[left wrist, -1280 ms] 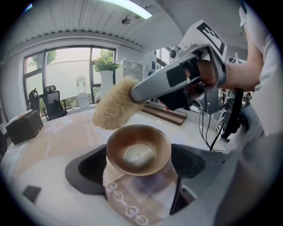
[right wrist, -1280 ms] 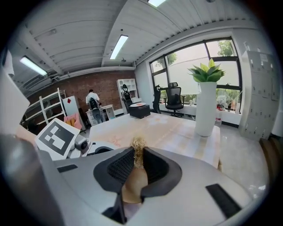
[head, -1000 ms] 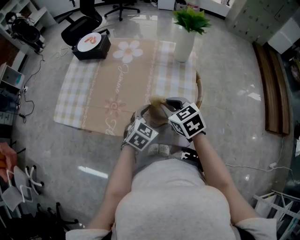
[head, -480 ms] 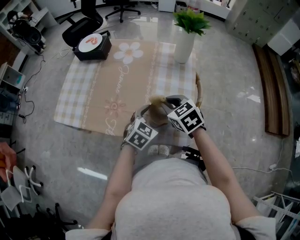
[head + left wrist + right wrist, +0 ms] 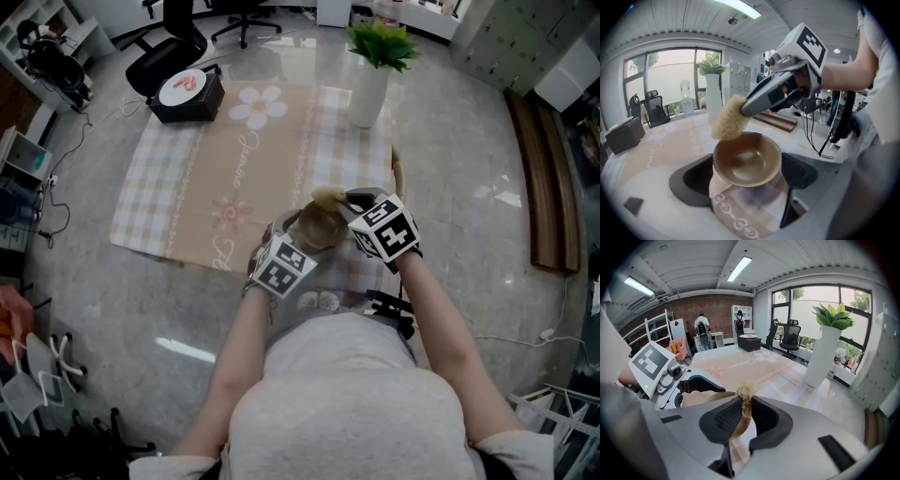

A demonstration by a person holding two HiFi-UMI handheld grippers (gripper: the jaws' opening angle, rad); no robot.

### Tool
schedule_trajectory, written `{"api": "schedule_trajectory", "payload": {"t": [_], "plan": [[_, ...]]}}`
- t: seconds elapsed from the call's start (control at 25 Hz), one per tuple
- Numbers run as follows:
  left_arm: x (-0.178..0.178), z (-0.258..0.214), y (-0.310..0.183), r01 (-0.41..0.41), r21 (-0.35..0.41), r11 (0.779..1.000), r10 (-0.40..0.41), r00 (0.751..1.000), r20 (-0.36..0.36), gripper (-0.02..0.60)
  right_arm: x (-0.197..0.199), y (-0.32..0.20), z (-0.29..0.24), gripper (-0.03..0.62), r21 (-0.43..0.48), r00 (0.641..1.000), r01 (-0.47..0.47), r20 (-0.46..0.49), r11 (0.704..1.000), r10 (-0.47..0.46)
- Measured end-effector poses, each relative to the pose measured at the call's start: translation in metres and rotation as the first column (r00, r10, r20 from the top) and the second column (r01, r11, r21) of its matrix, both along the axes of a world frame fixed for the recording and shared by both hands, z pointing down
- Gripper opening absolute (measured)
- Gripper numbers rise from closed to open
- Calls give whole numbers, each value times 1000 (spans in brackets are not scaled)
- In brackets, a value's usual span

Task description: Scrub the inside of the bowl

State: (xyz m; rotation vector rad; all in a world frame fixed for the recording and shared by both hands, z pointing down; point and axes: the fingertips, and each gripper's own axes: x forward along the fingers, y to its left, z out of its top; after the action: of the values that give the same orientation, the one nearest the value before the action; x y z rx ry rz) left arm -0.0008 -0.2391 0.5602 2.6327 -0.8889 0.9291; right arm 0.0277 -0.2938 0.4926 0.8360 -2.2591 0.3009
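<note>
A brown bowl (image 5: 747,159) is held tilted above the table with my left gripper (image 5: 746,176) shut on its lower rim. In the head view the bowl (image 5: 320,226) sits just ahead of the left marker cube. A tan fibrous scrubber (image 5: 728,123) touches the bowl's far left rim, above the hollow. My right gripper (image 5: 743,414) is shut on that scrubber (image 5: 746,393), only a tuft of which shows between its jaws. Seen from the head, the scrubber (image 5: 326,198) lies at the bowl's far edge.
A beige checked cloth (image 5: 234,169) covers the table. A white vase with a green plant (image 5: 368,89) stands at the back right, a black box carrying a white plate (image 5: 185,91) at the back left. A wicker rim (image 5: 397,178) curves right of the grippers.
My right gripper has shifted slightly right and away, carrying the scrubber toward the bowl's far rim. The left gripper and bowl have barely moved.
</note>
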Motion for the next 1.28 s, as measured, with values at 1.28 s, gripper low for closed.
{"api": "schedule_trajectory", "payload": {"t": [1.28], "plan": [[0, 1, 0, -22, -20, 1000, 22, 1000, 17, 442, 44, 62, -1, 60, -105, 983, 177, -27, 979, -181]]}}
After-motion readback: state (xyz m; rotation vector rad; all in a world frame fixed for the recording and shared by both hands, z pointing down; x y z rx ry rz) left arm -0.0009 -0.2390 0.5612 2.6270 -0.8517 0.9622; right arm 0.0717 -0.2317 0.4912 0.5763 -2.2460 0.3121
